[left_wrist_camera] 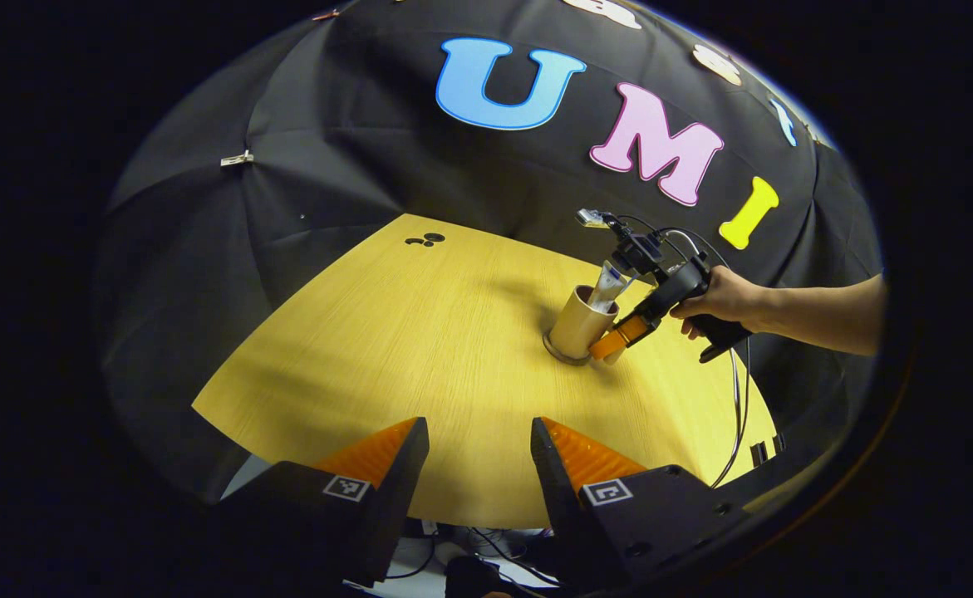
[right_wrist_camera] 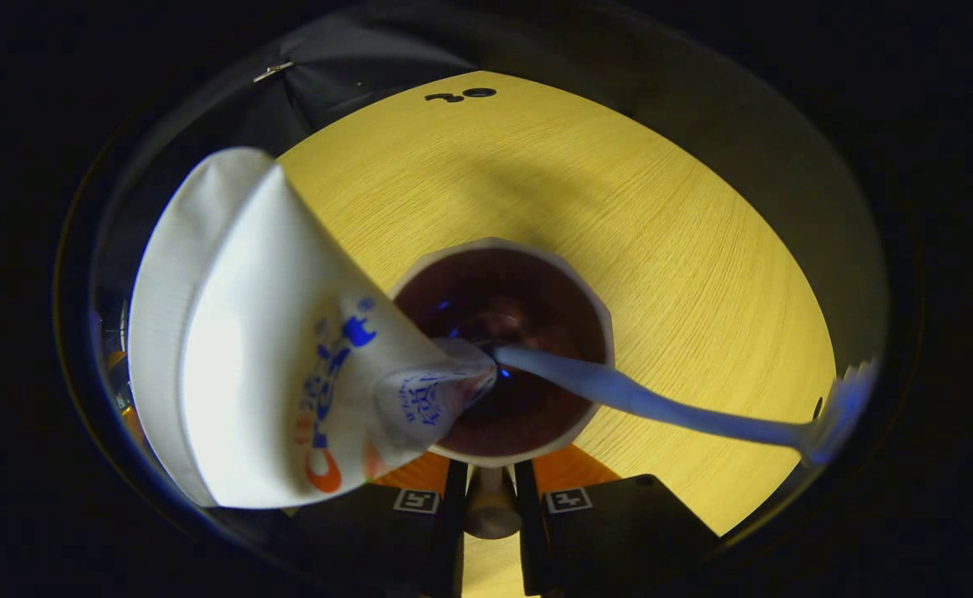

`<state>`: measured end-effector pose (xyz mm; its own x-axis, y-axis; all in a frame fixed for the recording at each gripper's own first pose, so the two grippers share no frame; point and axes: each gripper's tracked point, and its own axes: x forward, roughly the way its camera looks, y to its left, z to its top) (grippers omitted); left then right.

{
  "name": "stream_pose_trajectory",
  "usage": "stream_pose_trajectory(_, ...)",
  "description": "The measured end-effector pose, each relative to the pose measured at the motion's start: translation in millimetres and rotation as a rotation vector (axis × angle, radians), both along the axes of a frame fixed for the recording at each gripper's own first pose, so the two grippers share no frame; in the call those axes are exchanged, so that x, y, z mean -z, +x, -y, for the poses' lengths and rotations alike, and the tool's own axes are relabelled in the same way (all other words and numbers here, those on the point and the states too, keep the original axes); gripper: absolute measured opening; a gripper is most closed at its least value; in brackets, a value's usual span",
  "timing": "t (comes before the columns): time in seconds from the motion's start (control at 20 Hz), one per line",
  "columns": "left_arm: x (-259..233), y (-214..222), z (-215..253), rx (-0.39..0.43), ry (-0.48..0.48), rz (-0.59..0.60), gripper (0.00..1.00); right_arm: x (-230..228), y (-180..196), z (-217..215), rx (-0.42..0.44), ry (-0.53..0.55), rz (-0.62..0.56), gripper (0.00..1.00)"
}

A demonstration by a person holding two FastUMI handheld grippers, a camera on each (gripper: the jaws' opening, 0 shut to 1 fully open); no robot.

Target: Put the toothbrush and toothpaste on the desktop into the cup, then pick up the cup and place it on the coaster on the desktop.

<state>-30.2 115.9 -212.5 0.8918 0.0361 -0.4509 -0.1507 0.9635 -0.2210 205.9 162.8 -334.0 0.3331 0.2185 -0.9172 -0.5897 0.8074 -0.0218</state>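
Gripping the cup [left_wrist_camera: 579,327] by its wall, our right gripper [left_wrist_camera: 611,342] has it standing on the coaster [left_wrist_camera: 563,355], out on the yellow tabletop [left_wrist_camera: 420,349].

Looking down the right gripper view, we see both fingers pressed on the cup's near wall, one inside the rim and one outside; the toothpaste [right_wrist_camera: 287,365] tube leans out over the rim toward us on the left, and the toothbrush [right_wrist_camera: 660,407] slants out to the right, both with their lower ends down in the cup. Our left gripper [left_wrist_camera: 479,453] hangs back at the tabletop's near edge, fingers spread wide, holding nothing.
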Motion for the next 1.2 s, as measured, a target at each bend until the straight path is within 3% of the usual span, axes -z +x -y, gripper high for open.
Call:
stream_pose_trajectory(0.15, -3.1, 2.5, -1.0, 0.001, 0.002, 0.006, 0.78, -4.9, 0.9, 1.0, 0.009, 0.001, 0.013, 0.35)
stream_pose_trajectory(0.4, -6.0, 5.9, 1.8, 0.018, 0.008, 0.014, 0.78, -20.5, 2.3, 1.5, 0.040, 0.041, 0.037, 0.56)
stream_pose_trajectory(0.45, -6.6, 7.1, 2.4, 0.023, 0.012, 0.016, 0.78, -24.9, 2.2, 1.2, 0.040, 0.048, 0.045, 0.52)
stream_pose_trajectory(0.6, -10.8, 9.9, 7.1, 0.038, 0.014, 0.024, 0.78, -40.8, 1.9, 1.8, 0.045, 0.072, 0.076, 0.52)
stream_pose_trajectory(0.7, -11.4, 11.1, 11.4, 0.049, 0.015, 0.025, 0.78, -52.4, 1.4, 5.8, 0.051, 0.082, 0.101, 0.60)
stream_pose_trajectory(0.75, -12.6, 11.1, 13.9, 0.056, 0.016, 0.027, 0.78, -58.7, 2.1, 7.8, 0.058, 0.087, 0.117, 0.55)
stream_pose_trajectory(0.85, -16.4, 12.3, 19.8, 0.072, 0.023, 0.033, 0.78, -70.9, 2.2, 12.0, 0.072, 0.108, 0.150, 0.67)
stream_pose_trajectory(1.2, -37.2, 19.6, 42.2, 0.142, 0.057, 0.056, 0.78, -127.7, -5.9, 28.9, 0.122, 0.208, 0.292, 0.60)
